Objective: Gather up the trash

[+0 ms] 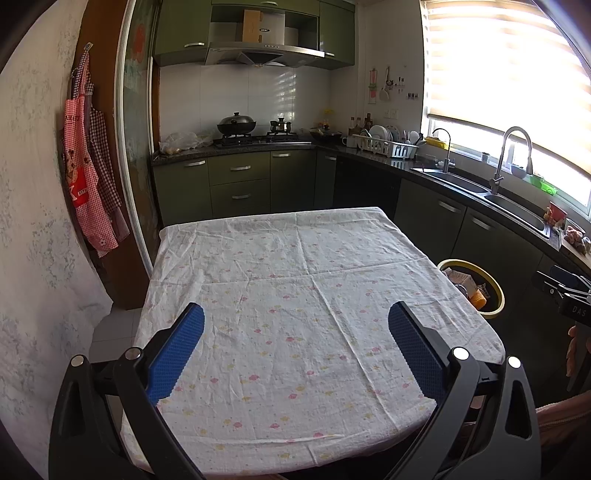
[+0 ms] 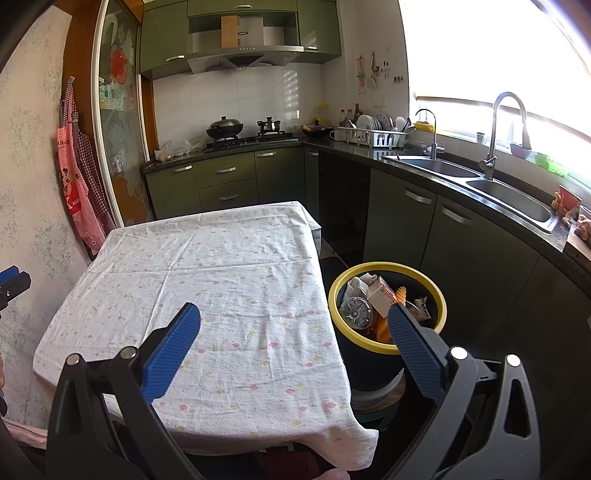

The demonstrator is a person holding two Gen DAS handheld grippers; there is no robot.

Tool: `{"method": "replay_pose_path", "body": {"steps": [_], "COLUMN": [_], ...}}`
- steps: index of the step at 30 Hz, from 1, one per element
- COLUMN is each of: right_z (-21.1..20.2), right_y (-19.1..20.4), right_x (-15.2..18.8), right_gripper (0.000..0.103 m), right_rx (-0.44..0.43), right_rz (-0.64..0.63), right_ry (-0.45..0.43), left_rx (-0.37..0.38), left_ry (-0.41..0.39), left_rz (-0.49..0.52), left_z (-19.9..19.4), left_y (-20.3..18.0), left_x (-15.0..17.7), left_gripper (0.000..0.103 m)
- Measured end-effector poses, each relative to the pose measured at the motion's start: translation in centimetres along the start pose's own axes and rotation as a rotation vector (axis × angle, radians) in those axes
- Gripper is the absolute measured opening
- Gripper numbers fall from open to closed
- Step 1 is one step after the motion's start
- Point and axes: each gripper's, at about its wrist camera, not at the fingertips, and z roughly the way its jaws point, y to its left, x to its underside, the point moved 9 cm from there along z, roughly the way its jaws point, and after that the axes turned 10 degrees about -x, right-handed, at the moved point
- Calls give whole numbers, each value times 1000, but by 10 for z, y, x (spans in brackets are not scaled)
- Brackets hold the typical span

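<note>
With both the left gripper [image 1: 295, 321] and right gripper [image 2: 293, 323] spread wide and empty, the trash [image 2: 373, 299] sits in the yellow-rimmed bin [image 2: 441, 304] at center right, so withdrawing clear of its rim seems wise.

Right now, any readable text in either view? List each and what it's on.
"DAS": on the right tongs' black body, at the left wrist view's right edge, cut off.
Range hood badge: too small.
Red apron print: blurred.
Carton in the trash bin: print blurred.
</note>
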Motion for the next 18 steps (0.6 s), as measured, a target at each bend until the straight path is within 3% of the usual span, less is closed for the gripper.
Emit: {"method": "replay_pose_path", "body": {"steps": [18], "right_z": [5], "right_y": [8], "right_x": [6], "right_gripper": [97], "right_rx": [-5], "right_rz": [-3], "right_ry": [7], "left_rx": [7], "left_ry": [10], "left_rz": [-8], "left_z": [2], "left_y": [-3], "left_x": [4], "left_gripper": [98]}}
